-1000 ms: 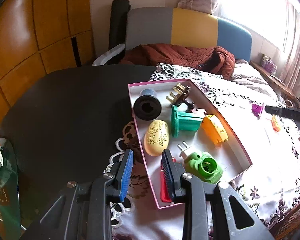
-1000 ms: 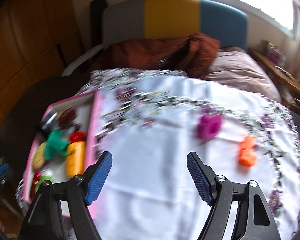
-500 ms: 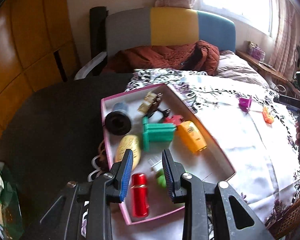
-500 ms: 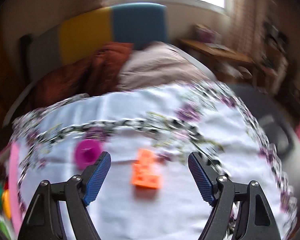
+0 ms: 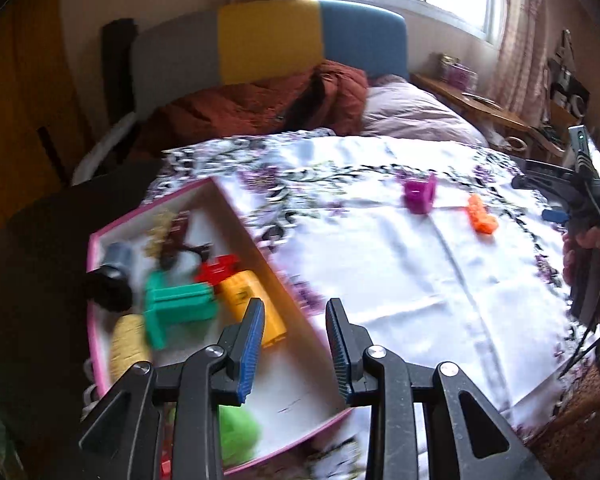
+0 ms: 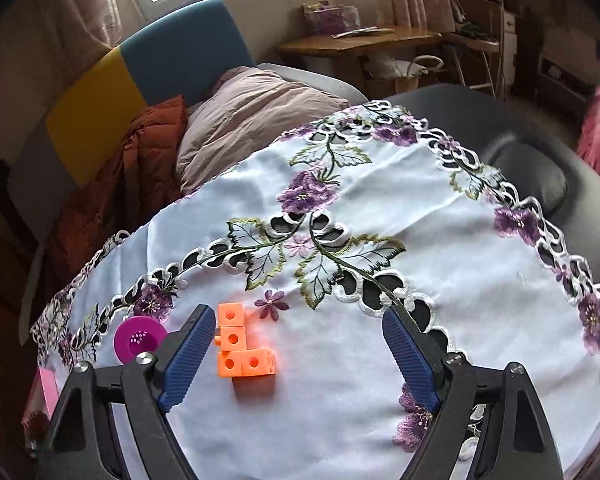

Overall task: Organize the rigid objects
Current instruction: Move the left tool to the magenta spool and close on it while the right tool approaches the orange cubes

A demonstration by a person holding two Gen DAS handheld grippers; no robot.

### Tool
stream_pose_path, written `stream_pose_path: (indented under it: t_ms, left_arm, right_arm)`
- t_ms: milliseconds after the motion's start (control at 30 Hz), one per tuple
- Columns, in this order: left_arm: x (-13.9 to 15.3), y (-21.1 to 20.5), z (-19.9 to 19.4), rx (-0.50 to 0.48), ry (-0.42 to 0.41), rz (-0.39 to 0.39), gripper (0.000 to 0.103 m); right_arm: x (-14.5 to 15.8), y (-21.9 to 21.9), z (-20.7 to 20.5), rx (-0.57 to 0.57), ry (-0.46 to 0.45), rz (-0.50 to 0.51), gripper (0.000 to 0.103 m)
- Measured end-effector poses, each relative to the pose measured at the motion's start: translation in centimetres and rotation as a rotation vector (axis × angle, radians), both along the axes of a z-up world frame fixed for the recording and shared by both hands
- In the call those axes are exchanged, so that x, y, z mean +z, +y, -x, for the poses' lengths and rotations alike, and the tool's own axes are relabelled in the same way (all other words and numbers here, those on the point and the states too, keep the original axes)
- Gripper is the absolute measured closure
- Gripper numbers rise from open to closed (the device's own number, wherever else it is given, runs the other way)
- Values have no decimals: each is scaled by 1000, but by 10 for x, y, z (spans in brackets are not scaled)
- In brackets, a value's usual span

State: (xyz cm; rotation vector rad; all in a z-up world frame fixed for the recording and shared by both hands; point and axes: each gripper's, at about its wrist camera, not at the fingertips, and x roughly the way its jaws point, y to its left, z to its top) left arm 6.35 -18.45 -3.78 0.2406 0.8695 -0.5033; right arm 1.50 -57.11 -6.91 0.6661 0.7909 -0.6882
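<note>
On the white flowered cloth lies an orange block piece (image 6: pixel 240 352), with a magenta round piece (image 6: pixel 140 338) to its left. My right gripper (image 6: pixel 298 316) hangs over the orange piece, jaws opening wide. The piece sits between them near the left pad (image 6: pixel 188 356), and neither pad presses on it. In the left wrist view the same orange piece (image 5: pixel 480 220) and magenta piece (image 5: pixel 419 196) lie far right. My left gripper (image 5: pixel 294 306) hovers over the right wall of the pink-rimmed box (image 5: pixel 236 216). Its jaws are opening a little, with nothing between them.
The box holds a black cylinder (image 5: pixel 110 280), a teal piece (image 5: pixel 176 304), a yellow piece (image 5: pixel 252 300), a red piece (image 5: pixel 218 268) and a green one (image 5: pixel 236 432). A person's hand (image 5: pixel 584 240) is at the right edge. A bed with quilts lies behind the table.
The left gripper slid right along the box, from its near left end to its right wall. The right gripper swung right, rolled, and came over the orange piece with jaws wider.
</note>
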Motion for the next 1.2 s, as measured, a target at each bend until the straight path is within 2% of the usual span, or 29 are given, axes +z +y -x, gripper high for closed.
stream_pose_path:
  t_ms: [167, 367, 467, 600, 733, 933, 1033, 1100, 1133, 1200]
  left_arm:
    - [-2, -39, -11, -71, 45, 23, 71]
    - [-9, -91, -29, -156, 87, 44, 64]
    - [-16, -119, -43, -197, 136, 52, 61]
    - [-25, -153, -64, -209, 204, 88, 41]
    - [-36, -185, -81, -238, 221, 99, 31]
    - [-55, -214, -108, -234, 248, 108, 22]
    - [-67, -226, -120, -213, 251, 90, 22]
    - [-75, -230, -126, -214, 271, 93, 26]
    - [-79, -231, -129, -214, 280, 85, 38]
    - [-79, -232, -127, -219, 247, 73, 56]
  right_arm:
    - [2, -7, 9, -51, -33, -30, 16]
    - [0, -14, 14, -79, -55, -78, 15]
    - [-1, -14, 14, -74, -59, -96, 15]
    - [-2, -12, 10, -54, -63, -108, 15]
    - [-4, -12, 8, -38, -67, -127, 14]
    - [-5, -11, 6, -25, -77, -149, 14]
    - [-6, -10, 3, -12, -74, -157, 13]
    - [-7, -9, 0, 0, -67, -156, 13]
    - [-7, -8, 0, 4, -64, -155, 13]
    - [-8, -7, -2, 9, -59, -150, 13]
